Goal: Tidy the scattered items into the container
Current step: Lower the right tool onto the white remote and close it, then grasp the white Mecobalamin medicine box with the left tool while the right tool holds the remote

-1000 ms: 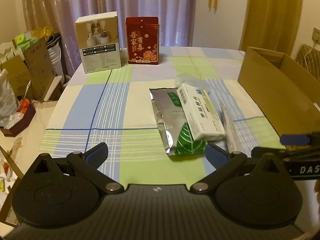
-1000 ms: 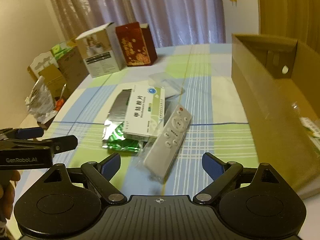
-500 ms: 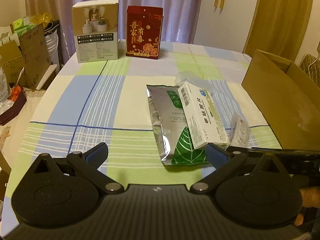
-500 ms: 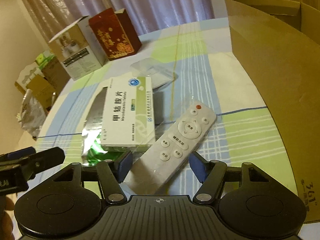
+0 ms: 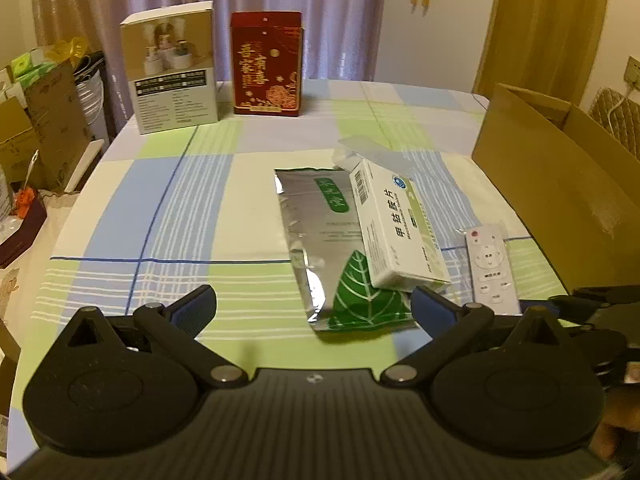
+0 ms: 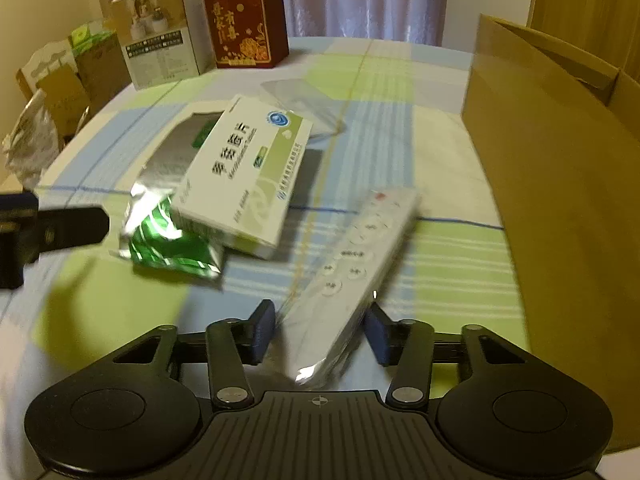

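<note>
Now the right gripper (image 6: 320,330) brackets the bagged remote (image 6: 352,264).

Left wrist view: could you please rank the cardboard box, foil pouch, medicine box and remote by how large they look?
1. cardboard box
2. foil pouch
3. medicine box
4. remote
Nearness differs, so this is apparent size only.

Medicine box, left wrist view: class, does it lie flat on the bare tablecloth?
No: the medicine box rests tilted on the silver foil pouch.
</note>
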Action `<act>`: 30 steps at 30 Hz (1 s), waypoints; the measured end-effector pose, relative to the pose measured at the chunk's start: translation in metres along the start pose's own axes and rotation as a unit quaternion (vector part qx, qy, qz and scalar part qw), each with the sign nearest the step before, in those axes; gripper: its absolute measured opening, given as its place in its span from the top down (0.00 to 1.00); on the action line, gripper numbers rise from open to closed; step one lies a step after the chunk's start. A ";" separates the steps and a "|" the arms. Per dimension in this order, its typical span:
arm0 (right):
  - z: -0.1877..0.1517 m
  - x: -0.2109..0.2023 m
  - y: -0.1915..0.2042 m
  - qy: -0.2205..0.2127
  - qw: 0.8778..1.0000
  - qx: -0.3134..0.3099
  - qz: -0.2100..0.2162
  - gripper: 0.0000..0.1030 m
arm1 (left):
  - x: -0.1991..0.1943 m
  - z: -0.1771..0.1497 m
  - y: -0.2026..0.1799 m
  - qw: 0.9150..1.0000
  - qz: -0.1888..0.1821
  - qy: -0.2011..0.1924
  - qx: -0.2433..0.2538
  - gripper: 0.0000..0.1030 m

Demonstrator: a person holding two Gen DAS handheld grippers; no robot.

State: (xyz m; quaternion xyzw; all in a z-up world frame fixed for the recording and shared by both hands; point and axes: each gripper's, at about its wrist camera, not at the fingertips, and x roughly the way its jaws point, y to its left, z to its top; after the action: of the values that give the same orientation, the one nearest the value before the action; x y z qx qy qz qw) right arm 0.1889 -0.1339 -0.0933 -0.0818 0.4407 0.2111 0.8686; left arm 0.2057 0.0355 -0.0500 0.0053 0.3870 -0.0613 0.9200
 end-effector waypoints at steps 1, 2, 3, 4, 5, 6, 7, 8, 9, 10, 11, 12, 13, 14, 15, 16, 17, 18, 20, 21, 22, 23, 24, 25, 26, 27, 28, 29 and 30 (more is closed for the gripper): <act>-0.003 -0.003 -0.005 0.000 1.000 -0.005 -0.002 0.55 | 0.001 0.001 -0.003 1.000 -0.001 0.000 0.005 0.01; -0.005 -0.006 -0.009 0.000 1.000 -0.007 -0.002 0.57 | 0.001 0.002 -0.006 1.000 -0.003 0.000 0.010 0.01; -0.008 -0.008 -0.013 0.000 1.000 -0.006 -0.001 0.57 | 0.002 0.003 -0.009 1.000 -0.006 -0.001 0.014 0.01; -0.011 -0.012 -0.017 -0.001 1.000 -0.005 -0.002 0.59 | 0.003 0.004 -0.013 1.000 -0.009 -0.003 0.019 0.01; -0.014 -0.015 -0.021 -0.003 1.000 -0.004 -0.003 0.60 | 0.005 0.005 -0.017 1.000 -0.012 -0.005 0.026 0.01; -0.017 -0.019 -0.025 -0.005 1.000 0.000 0.000 0.60 | 0.008 0.006 -0.021 0.999 -0.014 -0.006 0.033 0.01; -0.019 -0.021 -0.028 -0.004 1.000 0.003 0.001 0.61 | 0.011 0.008 -0.026 0.999 -0.017 -0.007 0.040 0.01; -0.022 -0.024 -0.031 -0.003 1.000 0.005 0.001 0.61 | 0.014 0.010 -0.032 0.999 -0.020 -0.010 0.048 0.01; -0.026 -0.027 -0.034 -0.003 1.000 0.008 0.003 0.61 | 0.018 0.012 -0.037 0.998 -0.021 -0.012 0.056 0.01; -0.028 -0.029 -0.036 -0.004 1.000 0.011 0.005 0.61 | 0.024 0.014 -0.043 0.997 -0.022 -0.014 0.066 0.01; -0.031 -0.032 -0.038 -0.005 1.000 0.011 0.006 0.61 | 0.028 0.016 -0.050 0.997 -0.023 -0.017 0.075 0.01; -0.034 -0.034 -0.040 -0.009 1.000 0.009 0.003 0.61 | 0.033 0.018 -0.056 0.996 -0.024 -0.020 0.084 0.01; -0.038 -0.036 -0.041 -0.014 1.000 0.008 0.003 0.61 | 0.038 0.020 -0.062 0.995 -0.025 -0.023 0.095 0.01; -0.041 -0.037 -0.043 -0.017 1.000 0.006 0.004 0.61 | 0.044 0.021 -0.069 0.994 -0.023 -0.025 0.107 0.01; -0.044 -0.039 -0.042 -0.022 1.000 0.002 0.004 0.61 | 0.050 0.022 -0.076 0.992 -0.018 -0.025 0.120 0.01; -0.046 -0.040 -0.042 -0.025 1.000 -0.002 0.004 0.60 | 0.057 0.022 -0.081 0.991 -0.012 -0.023 0.130 0.01; -0.048 -0.041 -0.042 -0.028 1.000 -0.004 0.004 0.60 | 0.064 0.022 -0.087 0.990 -0.004 -0.020 0.141 0.01; -0.049 -0.042 -0.041 -0.031 1.000 -0.005 0.004 0.60 | 0.070 0.021 -0.091 0.988 0.004 -0.016 0.152 0.01; -0.050 -0.042 -0.042 -0.034 0.999 -0.008 0.005 0.60 | 0.079 0.018 -0.098 0.986 0.013 -0.010 0.166 0.02; -0.051 -0.042 -0.041 -0.036 0.999 -0.009 0.005 0.60 | 0.082 0.017 -0.101 0.985 0.018 -0.008 0.174 0.03; -0.052 -0.041 -0.041 -0.037 0.999 -0.011 0.006 0.58 | 0.085 0.015 -0.103 0.983 0.024 -0.006 0.183 0.04; -0.053 -0.041 -0.040 -0.038 0.999 -0.012 0.008 0.54 | 0.087 0.013 -0.106 0.981 0.030 -0.006 0.193 0.05; -0.053 -0.040 -0.039 -0.038 0.999 -0.013 0.007 0.53 | 0.089 0.012 -0.108 0.979 0.035 -0.006 0.201 0.07; -0.054 -0.040 -0.039 -0.038 0.999 -0.013 0.007 0.52 | 0.090 0.011 -0.109 0.977 0.040 -0.007 0.208 0.09; -0.055 -0.040 -0.039 -0.038 0.999 -0.011 0.008 0.52 | 0.092 0.010 -0.110 0.976 0.045 -0.005 0.215 0.12; -0.055 -0.040 -0.040 -0.039 0.999 -0.011 0.008 0.52 | 0.093 0.010 -0.111 0.975 0.047 -0.004 0.219 0.18; -0.055 -0.039 -0.039 -0.039 0.999 -0.012 0.008 0.52 | 0.094 0.009 -0.111 0.974 0.049 -0.001 0.222 0.22; -0.055 -0.039 -0.040 -0.039 0.999 -0.012 0.008 0.52 | 0.095 0.008 -0.111 0.973 0.049 0.002 0.225 0.30; -0.056 -0.040 -0.040 -0.038 0.999 -0.009 0.008 0.52 | 0.095 0.008 -0.111 0.973 0.050 0.002 0.226 0.31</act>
State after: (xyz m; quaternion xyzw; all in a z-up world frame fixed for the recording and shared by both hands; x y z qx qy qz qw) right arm 0.1453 -0.1999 -0.0967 -0.0783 0.4057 0.2252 0.8824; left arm 0.2638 -0.0855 -0.1082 0.2325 0.3646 -0.1013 0.8960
